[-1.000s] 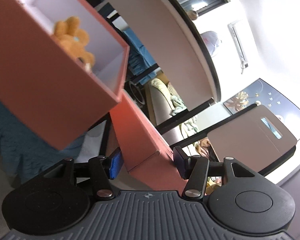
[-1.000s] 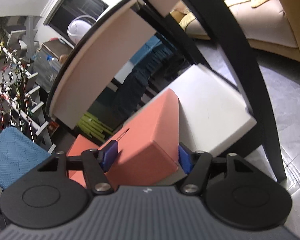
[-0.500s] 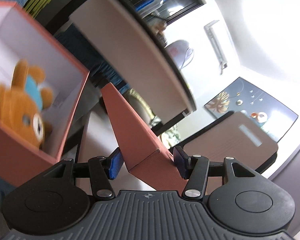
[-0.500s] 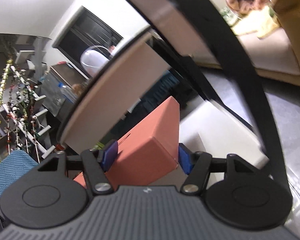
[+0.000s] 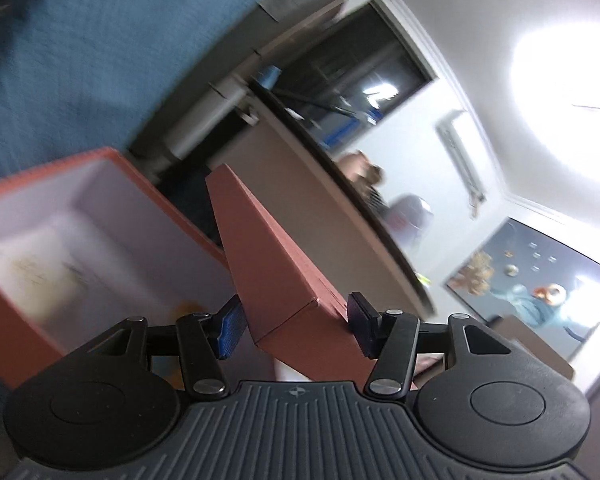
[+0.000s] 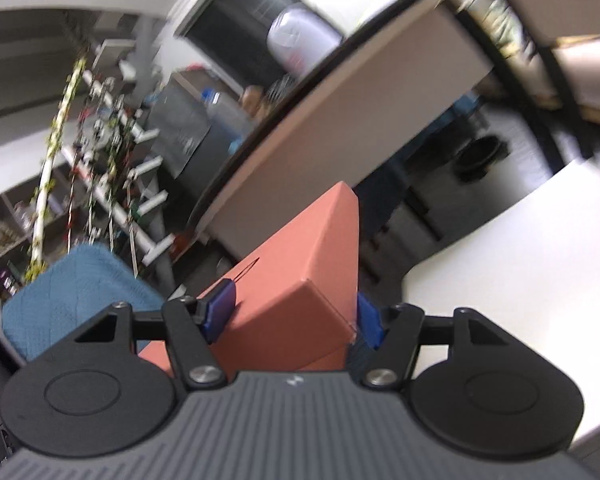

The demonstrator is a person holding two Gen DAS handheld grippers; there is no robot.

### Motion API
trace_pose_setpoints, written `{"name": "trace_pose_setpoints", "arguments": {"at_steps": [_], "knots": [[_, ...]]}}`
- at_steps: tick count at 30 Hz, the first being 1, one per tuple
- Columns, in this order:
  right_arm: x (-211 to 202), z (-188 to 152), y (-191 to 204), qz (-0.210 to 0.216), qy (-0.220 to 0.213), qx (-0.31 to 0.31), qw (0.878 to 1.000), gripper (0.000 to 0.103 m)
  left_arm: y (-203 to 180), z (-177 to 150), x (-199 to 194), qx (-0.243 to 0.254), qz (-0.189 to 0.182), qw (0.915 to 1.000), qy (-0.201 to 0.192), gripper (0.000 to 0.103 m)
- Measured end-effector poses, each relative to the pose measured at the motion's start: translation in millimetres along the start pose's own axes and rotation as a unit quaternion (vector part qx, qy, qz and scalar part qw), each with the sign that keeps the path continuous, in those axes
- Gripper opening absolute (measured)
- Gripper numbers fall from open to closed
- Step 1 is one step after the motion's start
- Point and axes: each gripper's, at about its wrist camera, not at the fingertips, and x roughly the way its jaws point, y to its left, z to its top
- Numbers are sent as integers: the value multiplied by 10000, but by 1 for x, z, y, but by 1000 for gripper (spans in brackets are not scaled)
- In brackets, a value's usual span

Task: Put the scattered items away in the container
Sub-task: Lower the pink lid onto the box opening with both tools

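Observation:
A salmon-coloured box lid point(image 5: 276, 276) is held between both grippers, one at each end. My left gripper point(image 5: 296, 328) is shut on one corner of it. In the right wrist view the same lid point(image 6: 300, 264) runs forward from my right gripper point(image 6: 294, 318), which is shut on its other end. The open salmon box point(image 5: 60, 166) with white inner walls sits to the lower left of the lid in the left wrist view. It is motion-blurred, and a yellowish smear inside is all that shows of its contents.
A round table point(image 5: 316, 200) with a dark rim rises behind the lid, also visible as the table point(image 6: 332, 112) in the right view. A blue cloth point(image 5: 100, 40) fills the upper left. A white slab point(image 6: 520, 264) lies to the right, and cluttered shelves point(image 6: 100, 128) to the left.
Both grippers have swung with the lid still gripped. In the left view the box has slid to the lower left and blurred, and the orange teddy bear in it no longer shows clearly.

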Motion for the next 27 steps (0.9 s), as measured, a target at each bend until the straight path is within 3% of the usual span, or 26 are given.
{"name": "trace_pose_setpoints", "arguments": {"at_steps": [6,11,15,21,27], "knots": [[61,-44,0,123,861,248,9959,64,40,14,-24,94,723,9973,54,60],[74,-67,-4,308,1170,284,9922,64,62,19,-26,148,859,9958,271,61],[70,-72,-4,467,1096,262,9925,65,72,22,-30,175,857,9958,285,64],[63,-78,4,640,1029,-6,9926,68,67,26,-39,780,1102,9908,-52,81],[57,-75,-5,313,768,-146,9964,81,59,22,-31,1113,1268,9856,-88,82]]}}
